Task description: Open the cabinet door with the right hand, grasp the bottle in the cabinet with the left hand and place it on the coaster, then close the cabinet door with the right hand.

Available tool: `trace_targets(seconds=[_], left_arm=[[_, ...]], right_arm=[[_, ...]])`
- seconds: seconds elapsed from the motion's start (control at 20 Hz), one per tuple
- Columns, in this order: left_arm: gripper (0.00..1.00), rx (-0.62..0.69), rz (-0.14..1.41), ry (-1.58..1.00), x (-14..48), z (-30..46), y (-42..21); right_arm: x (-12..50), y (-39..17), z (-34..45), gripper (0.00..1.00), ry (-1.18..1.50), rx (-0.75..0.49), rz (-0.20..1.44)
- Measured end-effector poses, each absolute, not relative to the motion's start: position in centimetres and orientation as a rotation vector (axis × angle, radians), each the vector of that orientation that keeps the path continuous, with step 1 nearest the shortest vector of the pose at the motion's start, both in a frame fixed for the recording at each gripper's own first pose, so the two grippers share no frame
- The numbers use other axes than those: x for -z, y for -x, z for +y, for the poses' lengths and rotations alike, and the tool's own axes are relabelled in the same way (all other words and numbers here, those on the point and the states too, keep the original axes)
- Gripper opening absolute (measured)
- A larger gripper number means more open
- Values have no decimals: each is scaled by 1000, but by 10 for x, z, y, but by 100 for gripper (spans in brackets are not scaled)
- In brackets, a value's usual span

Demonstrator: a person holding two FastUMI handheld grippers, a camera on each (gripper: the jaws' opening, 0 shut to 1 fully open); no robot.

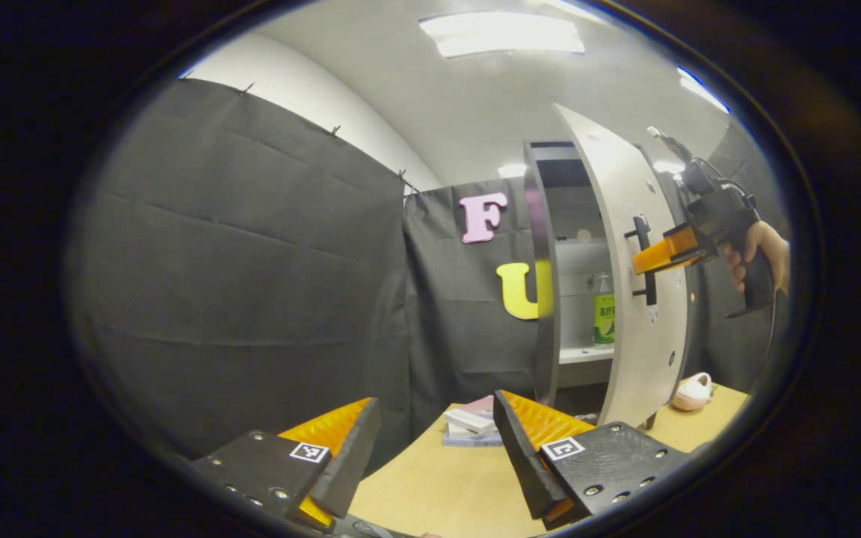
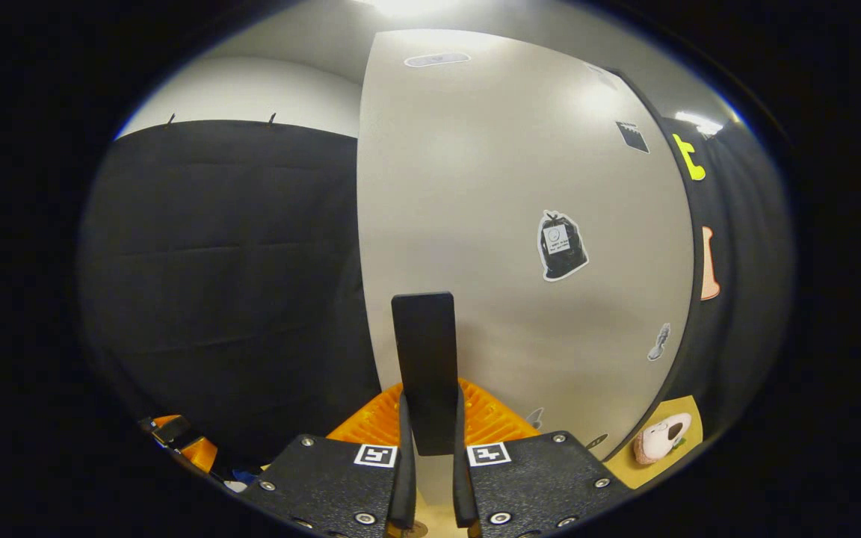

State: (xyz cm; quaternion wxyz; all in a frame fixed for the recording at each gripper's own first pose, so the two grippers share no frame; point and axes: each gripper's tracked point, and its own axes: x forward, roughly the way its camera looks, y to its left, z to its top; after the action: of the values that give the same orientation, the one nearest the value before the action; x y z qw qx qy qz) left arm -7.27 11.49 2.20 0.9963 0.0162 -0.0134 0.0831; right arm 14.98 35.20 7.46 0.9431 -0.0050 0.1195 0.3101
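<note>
The white cabinet door (image 1: 628, 299) stands swung partly open. Behind it, a clear bottle with a green label (image 1: 605, 314) stands upright on a shelf inside the cabinet (image 1: 546, 299). A hand holds my right gripper (image 1: 647, 260), which is shut on the door's black handle (image 1: 643, 246). In the right gripper view both fingers of that gripper (image 2: 430, 422) press on the upright handle bar (image 2: 423, 351) against the door (image 2: 513, 187). My left gripper (image 1: 434, 441) hangs open and empty over the tan table (image 1: 438, 486), well short of the cabinet.
A small stack of flat pieces (image 1: 471, 426), pink on top, lies on the table before the cabinet. A pale plush toy (image 1: 692, 392) (image 2: 658, 439) sits on the table right of the door. Black cloth walls close in the left and back.
</note>
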Motion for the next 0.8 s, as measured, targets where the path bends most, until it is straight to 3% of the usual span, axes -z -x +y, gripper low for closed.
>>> trace_targets(seconds=[0.4, 0.45, 0.8], left_arm=[[87, -49, -42, -37, -28, 49, 55], [92, -33, -44, -36, -27, 40, 53], [87, 60, -60, -3, -31, -14, 34]], right_arm=[[-77, -141, 333, 20, 0, -656, 229], [-78, -139, 331, 20, 0, -656, 224], [-84, -123, 302, 20, -13, -642, 225]])
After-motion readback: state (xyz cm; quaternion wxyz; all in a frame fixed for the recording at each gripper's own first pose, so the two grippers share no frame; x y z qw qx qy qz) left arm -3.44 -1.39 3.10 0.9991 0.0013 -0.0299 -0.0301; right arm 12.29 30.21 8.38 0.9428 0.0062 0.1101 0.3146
